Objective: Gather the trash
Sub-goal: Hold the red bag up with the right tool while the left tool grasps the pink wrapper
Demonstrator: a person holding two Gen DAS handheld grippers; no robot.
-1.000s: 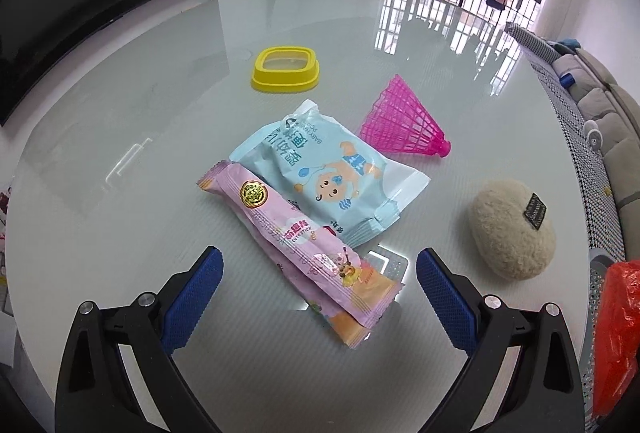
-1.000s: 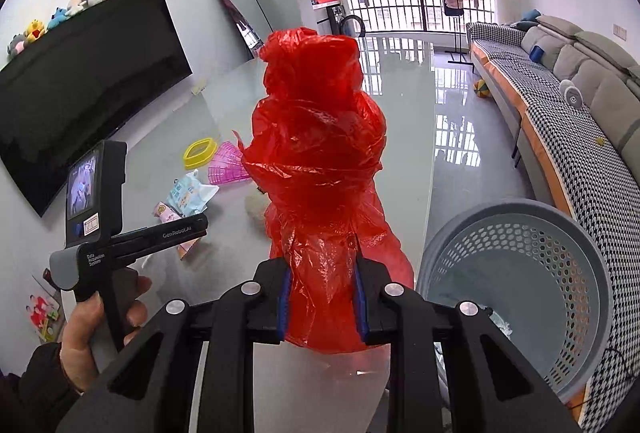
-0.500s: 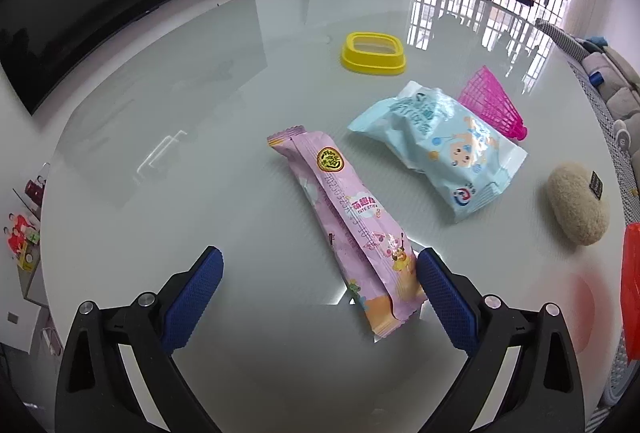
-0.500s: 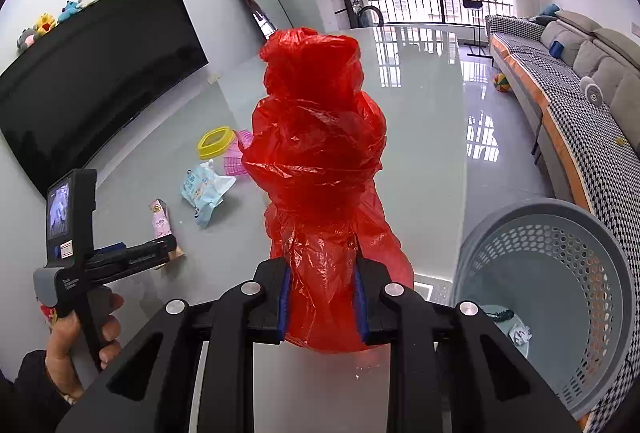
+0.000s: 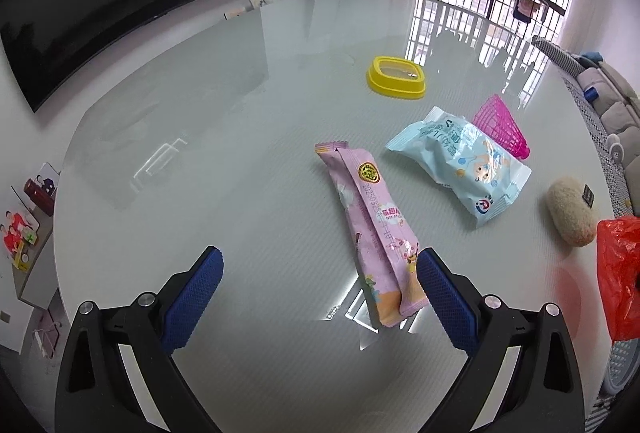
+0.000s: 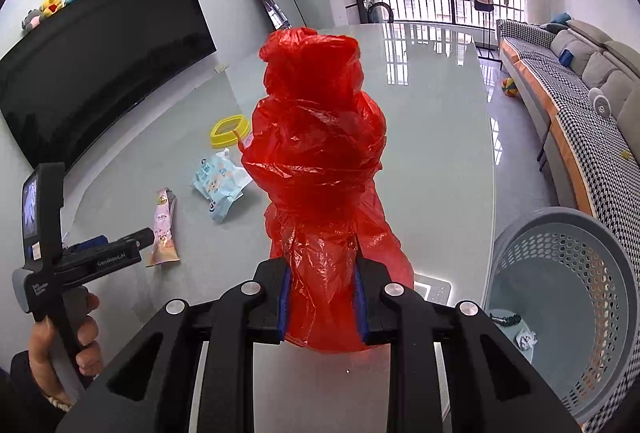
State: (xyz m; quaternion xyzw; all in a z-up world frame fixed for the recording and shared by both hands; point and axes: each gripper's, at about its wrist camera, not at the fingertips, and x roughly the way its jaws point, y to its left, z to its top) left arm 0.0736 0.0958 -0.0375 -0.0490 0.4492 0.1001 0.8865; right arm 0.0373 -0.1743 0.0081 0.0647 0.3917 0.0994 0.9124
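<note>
Over the glossy grey table (image 5: 240,137) the left gripper (image 5: 320,273) hangs tilted steeply downward, its blue pads spread wide with nothing pressed between them. In the right wrist view a hand (image 6: 60,345) wraps the gripper's black handle at the lower left, a dark sleeve at the wrist, and the tool points toward the pink snack-stick wrapper (image 6: 164,229). From the left wrist view that wrapper (image 5: 372,233) lies flat on the table, its near end just beside the inner face of the right-hand pad (image 5: 440,293); whether they touch cannot be told.

The right gripper (image 6: 322,301) points down at a slant, its jaws drawn in tight on a crumpled red plastic bag (image 6: 320,153), which rises bunched and knotted above the fingers. The bag's edge also shows at the right border of the left wrist view (image 5: 618,273).

Beyond the pink wrapper lies a pale blue wipes packet (image 5: 460,165), apart from it. Just beyond the packet and partly behind it is a pink plastic shuttlecock (image 5: 504,129); farther off is a yellow lid (image 5: 396,77). A beige fuzzy oval pouch (image 5: 570,209) sits to the packet's right. Beside the table, right of the red bag, stands a grey perforated basket (image 6: 568,273) with a few scraps at its bottom.
</note>
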